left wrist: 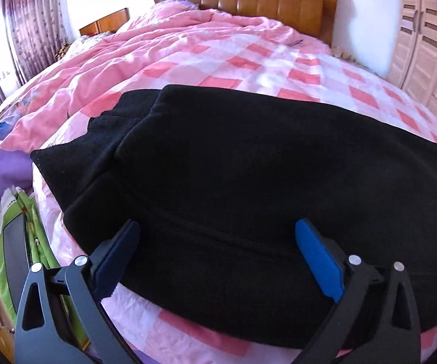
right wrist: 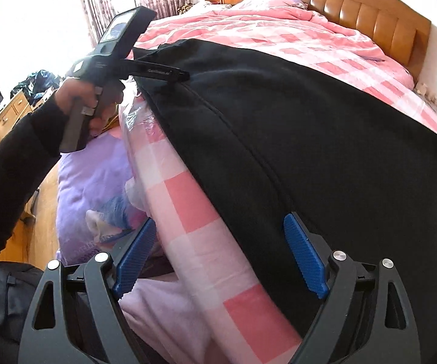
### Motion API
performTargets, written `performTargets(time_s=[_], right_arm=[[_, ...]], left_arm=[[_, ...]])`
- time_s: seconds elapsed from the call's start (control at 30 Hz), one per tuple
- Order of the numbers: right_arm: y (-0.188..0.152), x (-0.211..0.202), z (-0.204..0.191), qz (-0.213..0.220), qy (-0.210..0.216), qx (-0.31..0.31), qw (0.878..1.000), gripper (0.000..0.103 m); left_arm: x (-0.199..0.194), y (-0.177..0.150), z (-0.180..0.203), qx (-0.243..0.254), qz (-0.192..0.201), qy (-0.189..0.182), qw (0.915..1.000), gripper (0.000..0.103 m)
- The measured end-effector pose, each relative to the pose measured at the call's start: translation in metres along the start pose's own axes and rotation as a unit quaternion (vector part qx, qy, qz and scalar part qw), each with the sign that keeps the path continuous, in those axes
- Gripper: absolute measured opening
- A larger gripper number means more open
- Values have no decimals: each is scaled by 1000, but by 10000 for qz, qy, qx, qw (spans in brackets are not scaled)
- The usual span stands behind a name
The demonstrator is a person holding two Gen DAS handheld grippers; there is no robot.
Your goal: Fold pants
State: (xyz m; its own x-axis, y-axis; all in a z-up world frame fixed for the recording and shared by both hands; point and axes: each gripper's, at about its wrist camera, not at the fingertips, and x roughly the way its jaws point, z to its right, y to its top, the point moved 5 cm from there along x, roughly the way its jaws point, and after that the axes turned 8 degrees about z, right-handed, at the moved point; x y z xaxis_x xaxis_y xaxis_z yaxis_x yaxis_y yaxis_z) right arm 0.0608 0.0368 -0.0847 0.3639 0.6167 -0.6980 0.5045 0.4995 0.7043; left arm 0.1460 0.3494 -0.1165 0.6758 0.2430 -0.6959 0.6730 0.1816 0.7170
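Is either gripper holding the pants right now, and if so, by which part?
Neither. Both the left gripper and the right gripper have jaws spread wide over the black fleece pants, gripping nothing.

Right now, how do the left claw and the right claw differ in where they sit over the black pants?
The left claw has both fingers over the black pants, near the folded end. The right claw straddles the pants' near edge: its right finger lies over the cloth, while its left finger hangs past the edge of the pink checked bedspread. Both are wide open and hold nothing.
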Motion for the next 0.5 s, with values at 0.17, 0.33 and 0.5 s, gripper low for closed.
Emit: performTargets(time_s=[0.17,0.33,0.5], right_arm=[[15,-13,-2,182,-6,10,9998,84],[39,10,-21,298,276,-284,9988,84],[39,39,-30,36,459,-350,9983,85]], left_arm=[[-40,4,7,55,278,-37,9996,101],[-53,-7,42,835,439,-133,9954,101],[-47,-26,36,631,92,-100,9979,102]])
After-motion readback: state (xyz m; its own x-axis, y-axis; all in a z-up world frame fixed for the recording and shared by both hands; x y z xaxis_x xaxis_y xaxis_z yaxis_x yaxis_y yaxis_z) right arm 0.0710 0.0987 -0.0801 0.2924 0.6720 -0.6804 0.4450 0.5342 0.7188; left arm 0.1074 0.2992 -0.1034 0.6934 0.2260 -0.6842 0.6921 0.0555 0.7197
